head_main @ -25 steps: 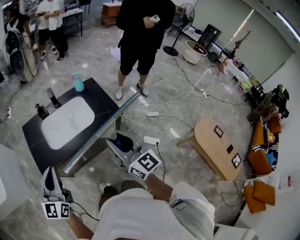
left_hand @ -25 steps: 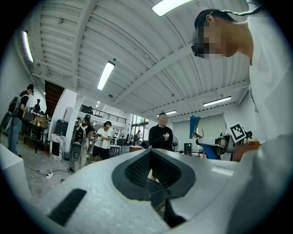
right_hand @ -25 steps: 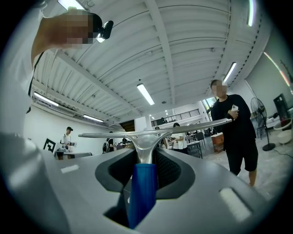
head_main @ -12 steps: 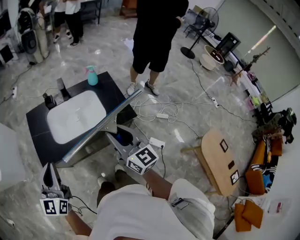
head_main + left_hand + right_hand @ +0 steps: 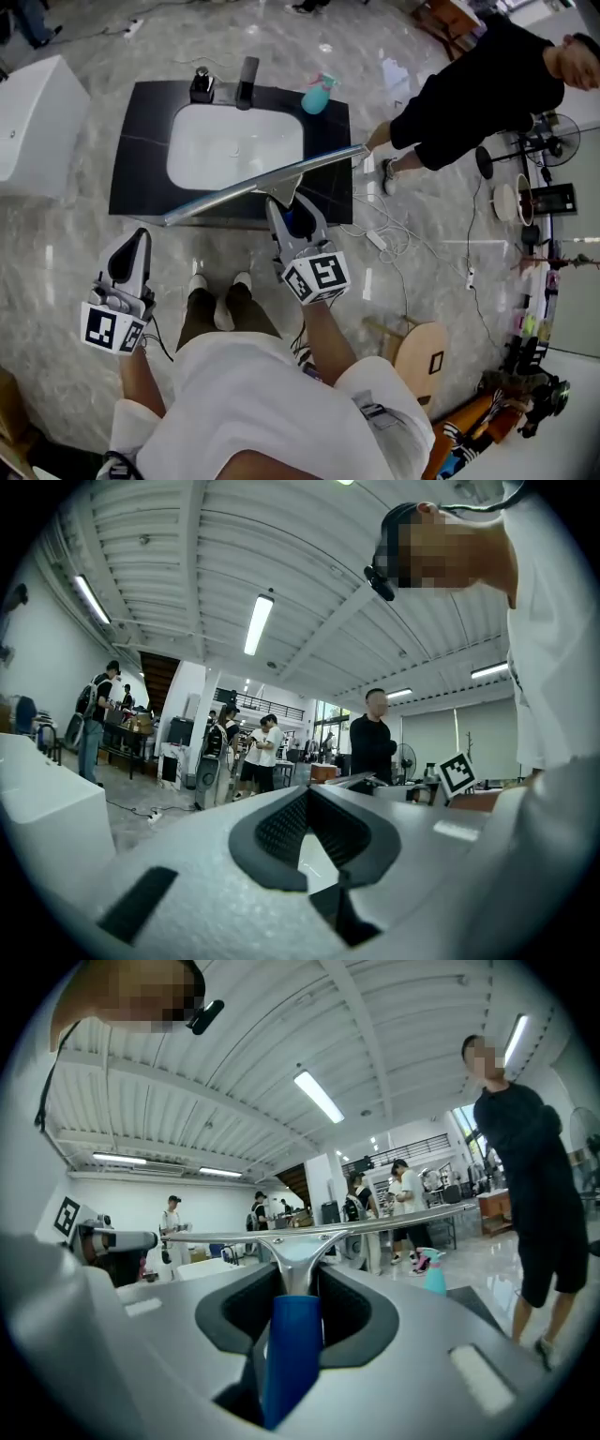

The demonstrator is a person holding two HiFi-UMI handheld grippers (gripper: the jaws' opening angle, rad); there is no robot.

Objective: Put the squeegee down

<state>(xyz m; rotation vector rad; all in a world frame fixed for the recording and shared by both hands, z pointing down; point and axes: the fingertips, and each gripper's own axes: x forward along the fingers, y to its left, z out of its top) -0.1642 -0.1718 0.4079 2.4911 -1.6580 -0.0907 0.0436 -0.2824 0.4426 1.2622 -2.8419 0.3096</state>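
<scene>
**tilefan:** Marble-look workshop floor, people milling about, and a black counter with a white basin right ahead of the wearer. So what's the right gripper up to?

**rigwatcher:** It's clamped on the squeegee, jaws pinching the blue handle. From there the metal neck runs straight forward off the gripper and the blade sits crosswise at the far end. From the head view that long axis runs left to right along the counter's front edge, right end a bit farther away, roughly over the strip between basin and edge. Can't tell if it's touching the top yet.

**tilefan:** And the other one?

**rigwatcher:** Left gripper has its jaws together on nothing, off to the left and short of the counter. My guess: the right hand just lowers it flat, blade parallel to that edge.
</scene>
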